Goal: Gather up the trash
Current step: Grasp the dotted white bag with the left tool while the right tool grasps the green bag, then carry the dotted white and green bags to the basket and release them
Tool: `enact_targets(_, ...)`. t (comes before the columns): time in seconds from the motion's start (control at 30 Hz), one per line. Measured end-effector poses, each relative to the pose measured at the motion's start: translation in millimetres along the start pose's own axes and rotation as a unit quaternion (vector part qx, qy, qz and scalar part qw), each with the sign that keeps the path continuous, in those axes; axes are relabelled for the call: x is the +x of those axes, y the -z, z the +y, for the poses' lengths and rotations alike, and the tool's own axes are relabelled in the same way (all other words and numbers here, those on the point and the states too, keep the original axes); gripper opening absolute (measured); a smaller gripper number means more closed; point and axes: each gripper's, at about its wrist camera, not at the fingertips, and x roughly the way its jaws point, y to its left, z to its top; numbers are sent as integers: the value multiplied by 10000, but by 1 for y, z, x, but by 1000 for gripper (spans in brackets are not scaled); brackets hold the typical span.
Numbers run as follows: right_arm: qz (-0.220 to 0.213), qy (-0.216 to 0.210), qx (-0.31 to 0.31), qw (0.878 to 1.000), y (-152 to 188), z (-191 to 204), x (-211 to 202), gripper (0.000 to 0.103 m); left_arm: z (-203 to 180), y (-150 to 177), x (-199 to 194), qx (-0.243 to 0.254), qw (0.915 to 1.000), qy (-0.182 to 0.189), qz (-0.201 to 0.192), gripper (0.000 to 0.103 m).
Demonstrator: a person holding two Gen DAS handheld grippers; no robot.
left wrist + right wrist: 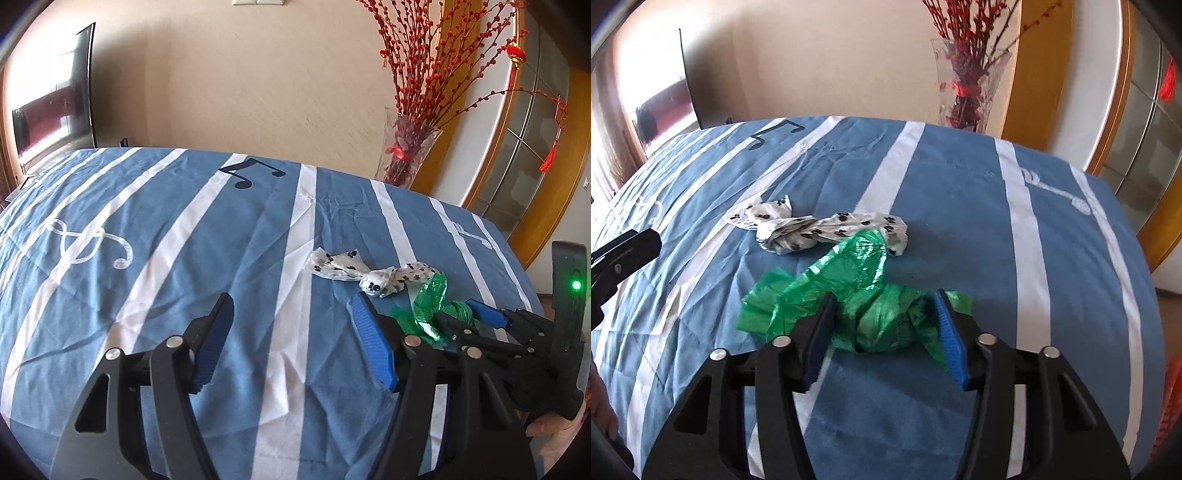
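Note:
A crumpled green plastic bag [864, 295] lies on the blue striped cloth [960, 206]. My right gripper [884, 310] is open, with its fingers on either side of the bag's knotted part. The bag also shows in the left wrist view [430, 299], with the right gripper [484, 317] around it. A white wrapper with black paw prints [820, 229] lies just beyond the green bag; in the left wrist view it [369, 275] is ahead and to the right. My left gripper [291, 317] is open and empty above the cloth, left of both items.
A glass vase of red branches [406, 147] stands beyond the far edge of the cloth, also seen in the right wrist view [964, 88]. A dark screen [55, 99] stands at the far left. A wood-framed glass door [524, 155] is at the right.

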Motion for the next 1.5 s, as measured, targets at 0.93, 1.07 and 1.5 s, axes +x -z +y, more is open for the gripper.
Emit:
enact_targets(0.93,-288,401,1443,9883,99,-135,-107,31,-85,-16,91,1129,9883,418,931,19)
enact_targets(1.07,-496,447,1514,9862,103,-142,-125,31,-93,-12,75,1066,9880,687,879,18)
enact_targets(1.5,-1453,1275,1861,9633,133,-179,-215,31,-200,13,-28,1511,9641,2109,571,18)
